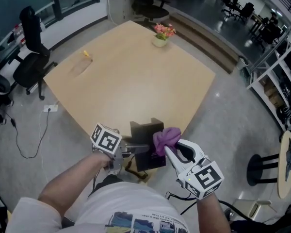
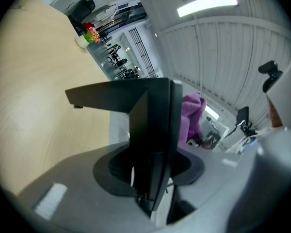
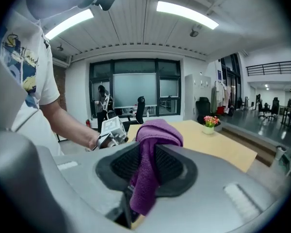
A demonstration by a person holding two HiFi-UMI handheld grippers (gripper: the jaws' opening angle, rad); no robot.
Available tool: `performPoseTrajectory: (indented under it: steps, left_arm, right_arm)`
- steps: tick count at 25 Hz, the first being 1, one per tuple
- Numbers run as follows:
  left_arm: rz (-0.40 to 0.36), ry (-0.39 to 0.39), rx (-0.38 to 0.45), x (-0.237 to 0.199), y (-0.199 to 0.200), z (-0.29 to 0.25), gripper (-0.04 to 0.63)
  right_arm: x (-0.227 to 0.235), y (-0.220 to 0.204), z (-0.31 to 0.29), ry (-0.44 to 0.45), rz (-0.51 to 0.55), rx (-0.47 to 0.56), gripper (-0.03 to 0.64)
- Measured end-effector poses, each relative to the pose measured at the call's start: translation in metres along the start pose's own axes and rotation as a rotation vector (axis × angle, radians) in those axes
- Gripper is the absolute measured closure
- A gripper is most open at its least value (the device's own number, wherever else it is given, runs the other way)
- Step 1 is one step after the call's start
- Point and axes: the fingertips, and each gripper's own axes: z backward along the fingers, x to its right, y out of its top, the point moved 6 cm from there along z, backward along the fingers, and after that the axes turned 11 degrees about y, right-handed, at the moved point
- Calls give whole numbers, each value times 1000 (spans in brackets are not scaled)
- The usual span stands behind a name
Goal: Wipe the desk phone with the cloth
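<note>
The black desk phone point(image 1: 146, 147) is at the near corner of the wooden table point(image 1: 131, 76). My left gripper point(image 1: 133, 148) is shut on it from the left. In the left gripper view the phone's dark body point(image 2: 150, 115) stands clamped edge-on between the jaws of the left gripper point(image 2: 153, 178). My right gripper point(image 1: 169, 152) is shut on a purple cloth point(image 1: 166, 138), which is bunched against the phone's right side. In the right gripper view the cloth point(image 3: 153, 135) hangs folded between the pads. The cloth point(image 2: 191, 118) also shows behind the phone in the left gripper view.
A small pot of pink flowers point(image 1: 161, 35) stands at the table's far corner, and a small yellow object point(image 1: 86, 54) lies near its left corner. A black office chair point(image 1: 31, 47) is on the floor to the left. A round stool point(image 1: 262, 164) stands to the right.
</note>
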Motion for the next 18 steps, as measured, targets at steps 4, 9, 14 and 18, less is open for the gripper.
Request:
performPoseTrajectory:
  steps: [4, 9, 14, 18]
  left_arm:
    - [-4, -5, -19, 2, -4, -3, 419]
    - [1, -6, -18, 0, -3, -1, 419]
    - [-1, 1, -7, -5, 4, 5, 419]
    - [0, -5, 7, -5, 9, 8, 419]
  right_arm:
    - [14, 16, -10, -17, 33, 22, 523]
    - [11, 1, -16, 7, 13, -17, 524]
    - [-8, -32, -11, 25, -54, -62, 524]
    - [-25, -65, 0, 38, -114, -114, 523]
